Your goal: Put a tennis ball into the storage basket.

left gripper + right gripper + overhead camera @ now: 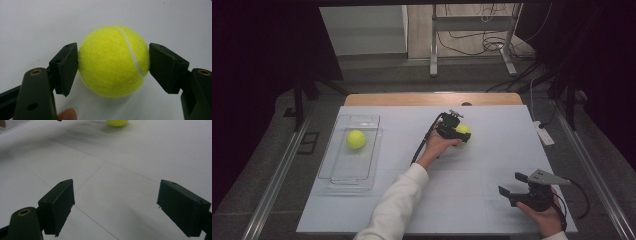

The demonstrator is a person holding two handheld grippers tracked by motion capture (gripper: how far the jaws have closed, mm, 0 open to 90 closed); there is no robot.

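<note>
A yellow-green tennis ball (113,61) rests on the white table top between the two black pads (66,65) of my left gripper (113,65), and both pads press on its sides. From above, this ball (463,128) lies right of the table's middle, with my left gripper (461,133) shut on it and the white-sleeved arm reaching in from the bottom. My right gripper (512,183) rests open at the near right, with only bare table between its pads (58,205). The same ball (117,122) shows at the far edge of the right gripper view.
A clear plastic tray (343,172) stands at the table's left with a second tennis ball (355,139) inside it. A white power strip (544,133) lies just off the right edge. The white table top (492,155) stretches between the two grippers.
</note>
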